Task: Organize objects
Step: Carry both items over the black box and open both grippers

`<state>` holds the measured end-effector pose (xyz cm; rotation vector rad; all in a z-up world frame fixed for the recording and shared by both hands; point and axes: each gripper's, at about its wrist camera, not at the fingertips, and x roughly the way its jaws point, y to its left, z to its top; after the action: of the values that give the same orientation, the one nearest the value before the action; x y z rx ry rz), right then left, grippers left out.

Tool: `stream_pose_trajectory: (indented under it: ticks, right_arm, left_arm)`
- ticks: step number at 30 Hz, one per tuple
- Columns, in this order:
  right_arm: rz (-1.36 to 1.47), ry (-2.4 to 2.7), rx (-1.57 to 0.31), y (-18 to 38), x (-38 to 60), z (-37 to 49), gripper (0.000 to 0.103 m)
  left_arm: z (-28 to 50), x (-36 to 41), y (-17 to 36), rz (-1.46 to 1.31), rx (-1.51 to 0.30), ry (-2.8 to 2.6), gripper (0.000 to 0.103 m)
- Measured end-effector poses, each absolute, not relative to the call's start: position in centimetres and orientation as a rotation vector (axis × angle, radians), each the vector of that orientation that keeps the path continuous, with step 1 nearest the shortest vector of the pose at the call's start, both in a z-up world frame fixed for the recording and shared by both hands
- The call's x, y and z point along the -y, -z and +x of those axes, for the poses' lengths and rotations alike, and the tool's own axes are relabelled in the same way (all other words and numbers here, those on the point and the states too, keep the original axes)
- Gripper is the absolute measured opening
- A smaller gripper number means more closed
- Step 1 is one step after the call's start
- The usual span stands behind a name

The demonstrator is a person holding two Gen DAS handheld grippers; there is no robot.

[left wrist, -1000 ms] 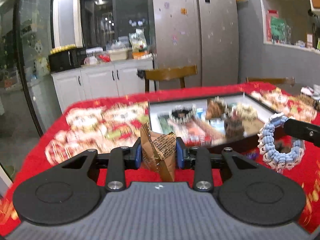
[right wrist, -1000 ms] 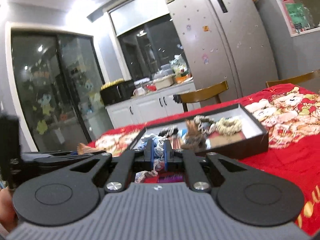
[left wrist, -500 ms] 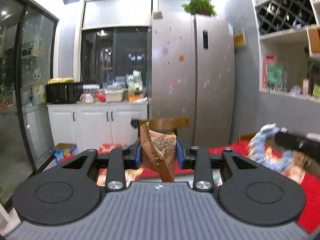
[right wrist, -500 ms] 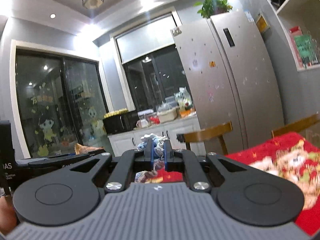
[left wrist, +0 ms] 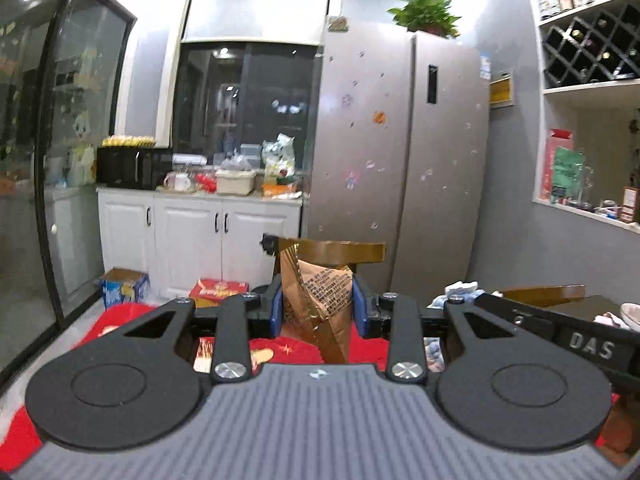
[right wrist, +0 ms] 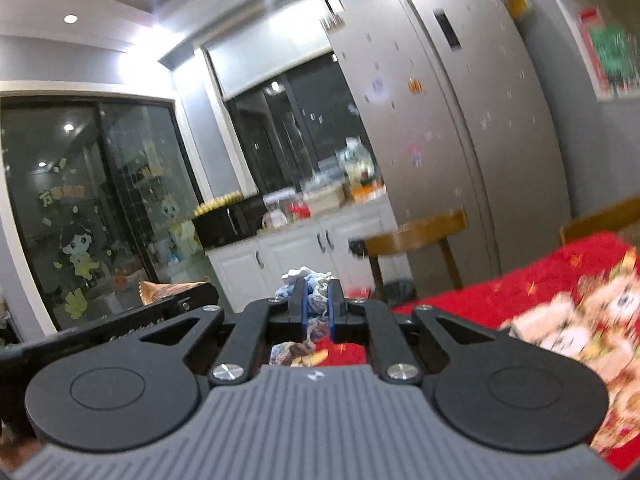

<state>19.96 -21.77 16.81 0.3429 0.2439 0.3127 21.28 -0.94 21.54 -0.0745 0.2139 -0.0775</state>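
Now both tools loaded, nothing set down yet. Left tool [left wrist: 317, 312] clamped on brown packet [left wrist: 316, 300], held upright above worktop [left wrist: 120, 324]. Right tool [right wrist: 317, 312] clamped on blue scrunchie [right wrist: 308, 280], also lifted. Placing of both left; target place not in view. Worktop under red patterned cloth. Room: kitchen, grey fridge [left wrist: 400, 152] far, white cabinets [left wrist: 200, 236] far left, wooden chair [left wrist: 360, 250].

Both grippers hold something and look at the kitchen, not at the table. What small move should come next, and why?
Probably tilt both down toward the red tablecloth. The left gripper grips a brown packet, the right gripper a blue scrunchie, and no drop place is in view.
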Motion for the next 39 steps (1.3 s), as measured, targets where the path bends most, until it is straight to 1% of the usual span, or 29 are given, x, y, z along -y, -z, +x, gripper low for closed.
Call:
stream_pose_trajectory:
  ticks: [7, 8, 10, 17, 21, 30, 39]
  right_arm:
    - [0.348, -0.298, -0.354, -13.5, 21.3, 24.6, 0.011]
    - [0.35, -0.295, -0.36, -12.2, 21.5, 25.4, 0.011]
    - [0.367, -0.292, -0.353, -11.5, 21.6, 25.6, 0.011]
    - [0.313, -0.242, -0.486, -7.1, 21.1, 28.1, 0.011]
    - [0.314, -0.235, -0.531, -6.0, 20.8, 28.6, 0.011]
    - [0.262, -0.238, -0.533, -5.6, 19.8, 28.2, 0.011]
    - [0.246, -0.222, -0.589, -5.0, 19.8, 29.1, 0.011]
  left_arm:
    - [25.2, 0.5, -17.0, -0.058, -0.282, 0.057, 0.038]
    - [25.6, 0.3, -16.3, -0.067, -0.295, 0.062, 0.038]
    - [27.0, 0.2, -14.7, -0.063, -0.336, 0.07, 0.038]
    - [30.2, -0.1, -10.1, -0.041, -0.458, 0.042, 0.038]
    - [31.2, -0.4, -7.7, -0.016, -0.509, 0.02, 0.038]
    - [32.1, -0.3, -6.6, 0.004, -0.567, 0.06, 0.039]
    - [32.2, 0.8, -5.5, 0.021, -0.615, 0.087, 0.039]
